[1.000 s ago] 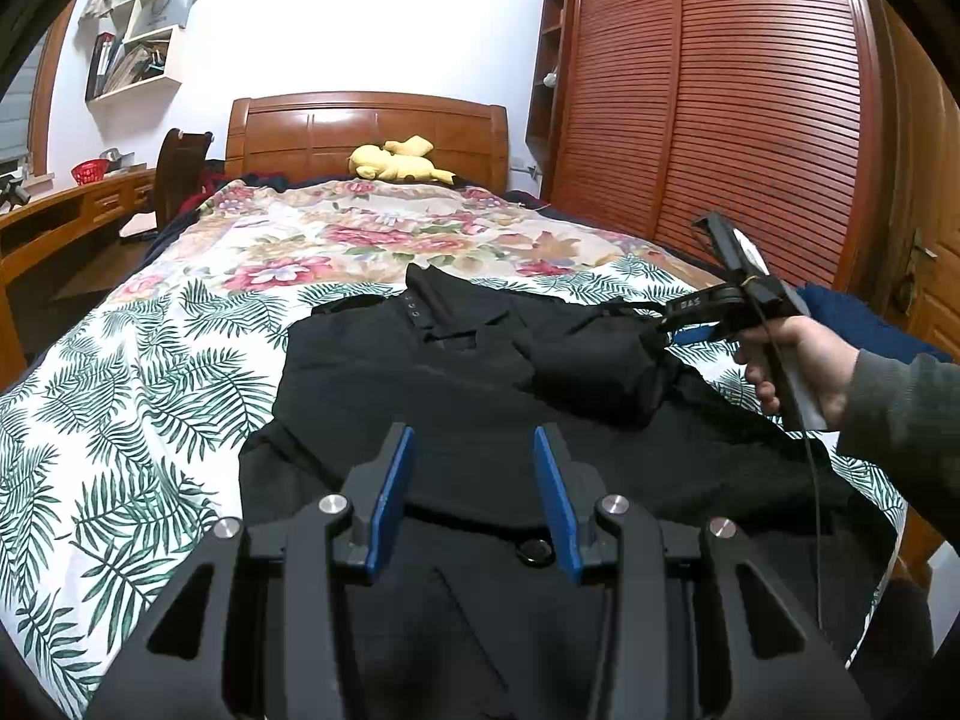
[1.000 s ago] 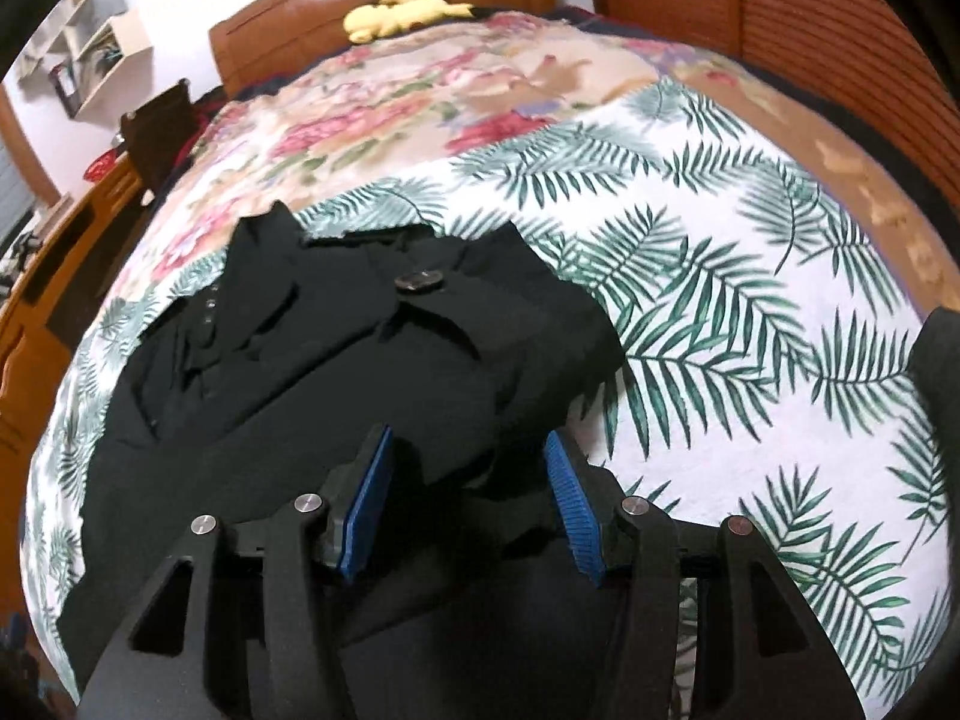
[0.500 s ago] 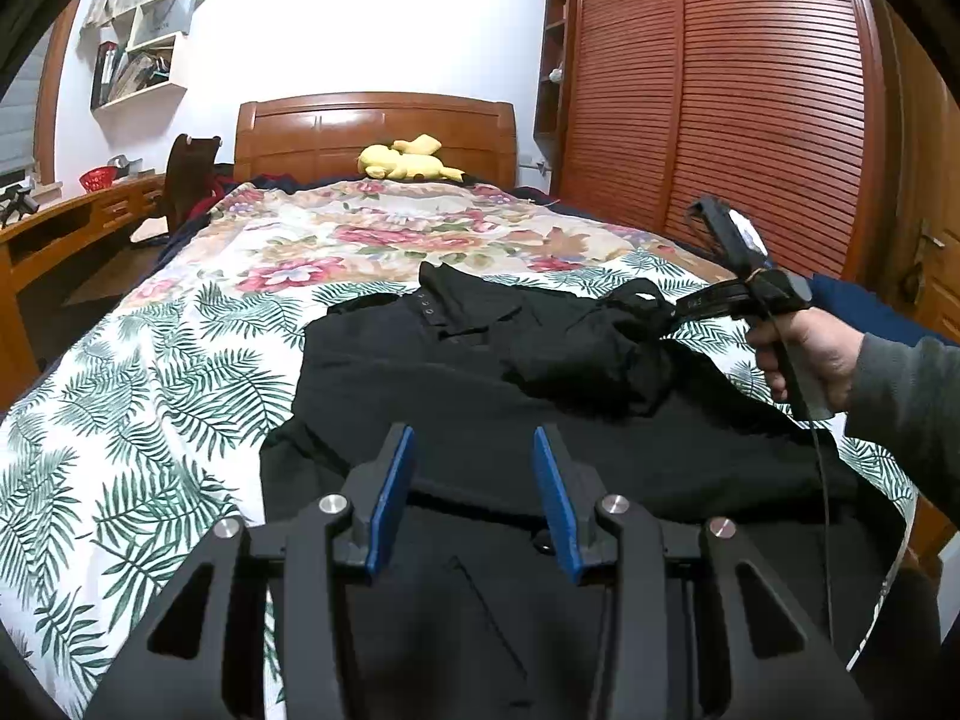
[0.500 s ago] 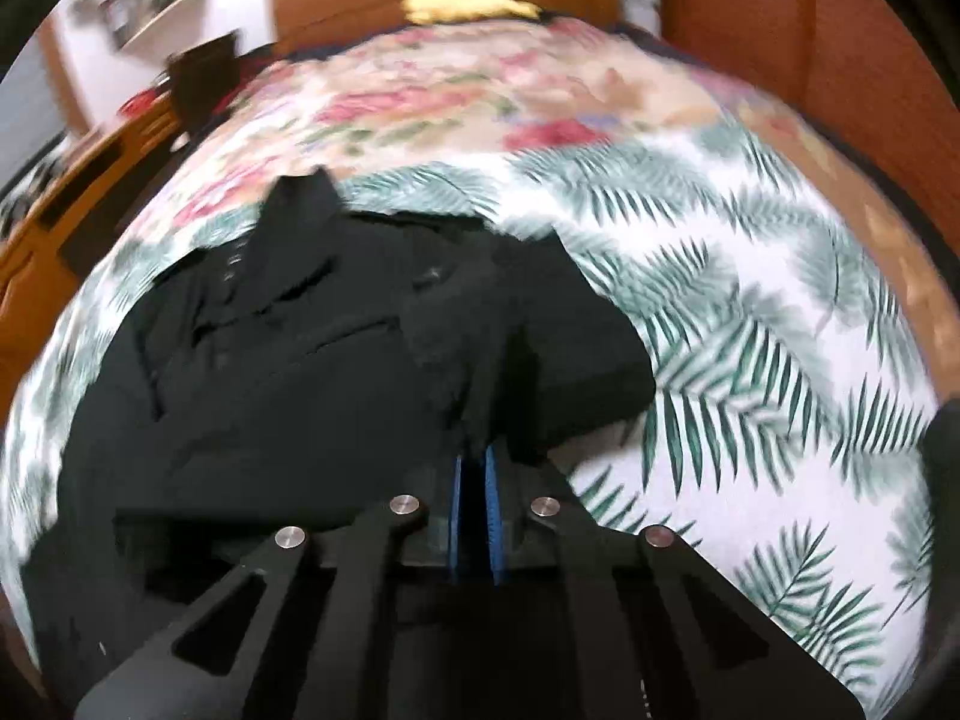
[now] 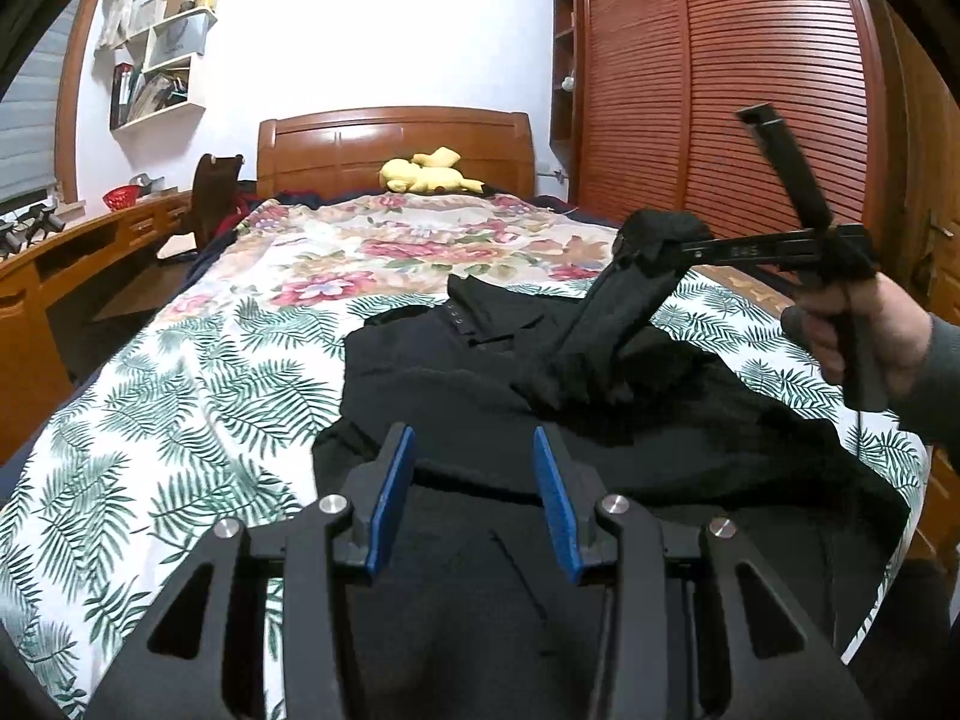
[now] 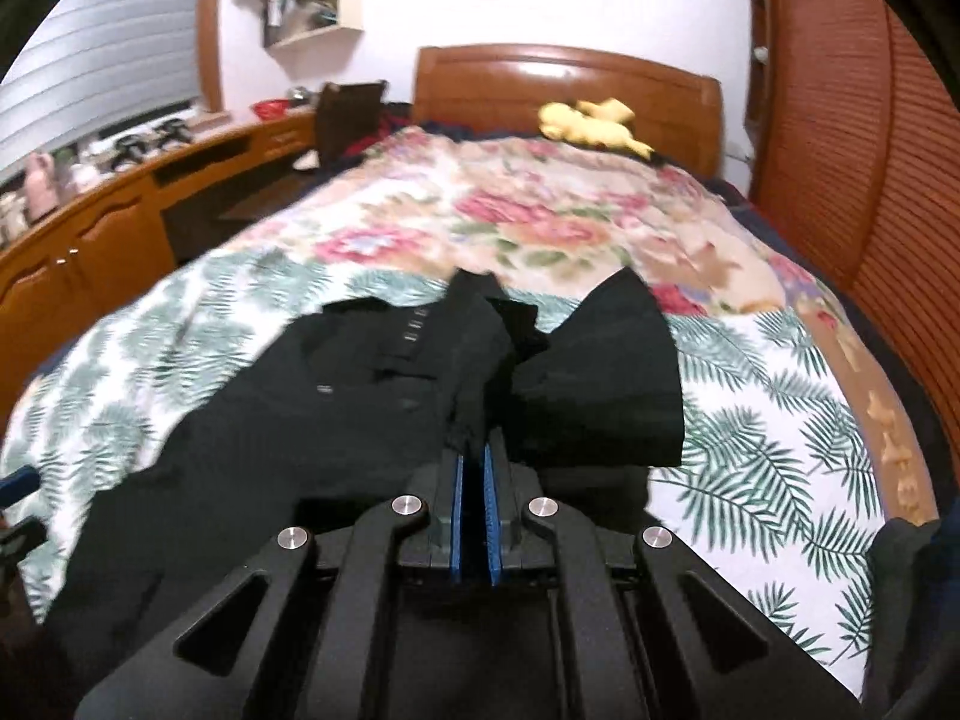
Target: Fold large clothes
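bed: the quilt [image 5: 198, 372] with palm leaves near and flowers far gives a broad flat surface, which looks to be why the garment is laid out here

black garment: a large dark shirt or jacket [image 5: 480, 384] lies spread across the near right part of the bed, collar and a row of small buttons toward the far headboard [image 5: 396, 144], hem toward the near edge; it seems laid flat so the sides can be folded in

left gripper: the left gripper [image 5: 474, 498] hovers low over the near hem, centre of the garment; likely placed there to pin or take the hem once the sleeve is dealt with

left fingers: the blue pads [image 5: 390, 498] stand wide apart with nothing between them; dark cloth lies under them, though contact cannot be told from this view

sleeve: the right sleeve [image 5: 618, 324] is drawn up off the body of the garment into a slanting ridge, lifted so it can be carried across toward the left

right gripper: held in the right hand [image 5: 864, 330] at the right edge of the bed, the right gripper [image 6: 474, 468] is raised above the quilt

right fingers: pads nearly together, pinching a bunched fold of the sleeve, with only a thin slit of cloth between them

yellow plush toy: the toy [image 5: 426, 174] lies far off by the headboard, well apart from the work
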The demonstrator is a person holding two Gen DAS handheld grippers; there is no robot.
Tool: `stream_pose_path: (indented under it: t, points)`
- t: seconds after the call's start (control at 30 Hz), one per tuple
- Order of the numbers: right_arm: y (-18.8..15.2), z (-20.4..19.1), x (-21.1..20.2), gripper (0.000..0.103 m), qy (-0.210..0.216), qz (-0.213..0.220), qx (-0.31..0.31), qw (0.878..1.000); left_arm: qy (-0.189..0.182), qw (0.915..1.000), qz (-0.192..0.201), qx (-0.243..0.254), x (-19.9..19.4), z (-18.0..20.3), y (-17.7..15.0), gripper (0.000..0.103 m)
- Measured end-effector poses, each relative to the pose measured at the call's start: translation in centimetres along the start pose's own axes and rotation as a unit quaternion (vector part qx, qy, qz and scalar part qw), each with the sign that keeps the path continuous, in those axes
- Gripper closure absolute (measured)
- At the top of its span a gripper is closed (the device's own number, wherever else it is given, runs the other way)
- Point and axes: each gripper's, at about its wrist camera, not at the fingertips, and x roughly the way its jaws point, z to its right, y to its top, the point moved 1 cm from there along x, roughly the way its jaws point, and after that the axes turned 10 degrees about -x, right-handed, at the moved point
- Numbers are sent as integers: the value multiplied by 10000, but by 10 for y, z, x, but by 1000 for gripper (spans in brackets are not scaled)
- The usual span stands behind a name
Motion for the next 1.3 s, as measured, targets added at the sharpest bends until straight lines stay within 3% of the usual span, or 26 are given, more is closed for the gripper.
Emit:
stream_pose_path:
  t: [0.33, 0.7, 0.83, 0.9, 1.03, 1.3]
  points:
    - [-3, -67, -41, 100, 525, 225, -477, 9972, 187, 9998, 69, -34, -17, -18, -3, 63]
    - [-22, -131, -61, 99, 1093, 36, -961, 9893, 332, 9994, 110, -53, -27, -27, -3, 63]
    - [-42, -142, -62, 92, 1237, -157, -911, 9880, 403, 9991, 140, -73, -32, -35, -3, 63]
    - [-52, -145, -63, 77, 1256, -251, -905, 9876, 451, 9988, 167, -104, -36, -41, -4, 63]
    - [-72, -147, -72, 72, 1317, -381, -894, 9865, 548, 9982, 174, -159, -40, -54, -6, 63]
    - [-102, -127, -71, 71, 963, -561, -756, 9909, 573, 9982, 4, -194, -35, -64, -15, 63]
